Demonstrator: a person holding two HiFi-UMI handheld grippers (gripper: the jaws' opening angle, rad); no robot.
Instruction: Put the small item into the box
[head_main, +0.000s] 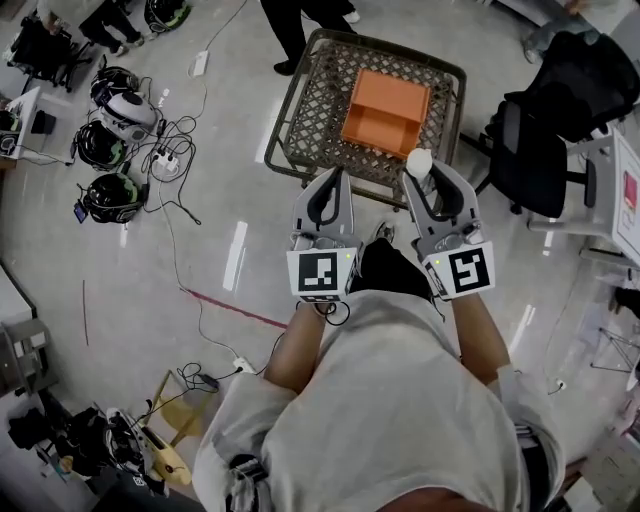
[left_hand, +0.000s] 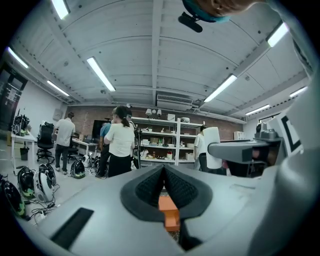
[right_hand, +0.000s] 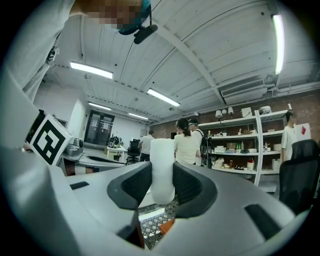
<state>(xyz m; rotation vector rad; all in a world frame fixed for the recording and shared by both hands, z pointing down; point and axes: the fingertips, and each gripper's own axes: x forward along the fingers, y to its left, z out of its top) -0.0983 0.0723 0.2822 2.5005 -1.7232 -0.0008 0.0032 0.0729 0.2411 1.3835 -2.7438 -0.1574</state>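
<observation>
My right gripper (head_main: 425, 172) is clamped on the item (head_main: 418, 161), a small white cylinder. In the right gripper view it stands upright between my 2 dark pads (right_hand: 137, 185), top poking out above them, gripped on both sides. My left gripper (head_main: 338, 178) carries nothing: its 2 jaws are together at the tips, with only a thin slit lower down, and a strip of orange shows through it.

That orange is the box (head_main: 385, 112), open-topped, sitting on the far right part of the mesh table (head_main: 315, 105). From the head view the item is not in the box. It is up in my grip just near of the box's near right corner, over the table's near edge. My left gripper is just left of the right one, both pointing far, towards the table. Helmets (head_main: 112, 195) lie on the floor, far off to the left.
</observation>
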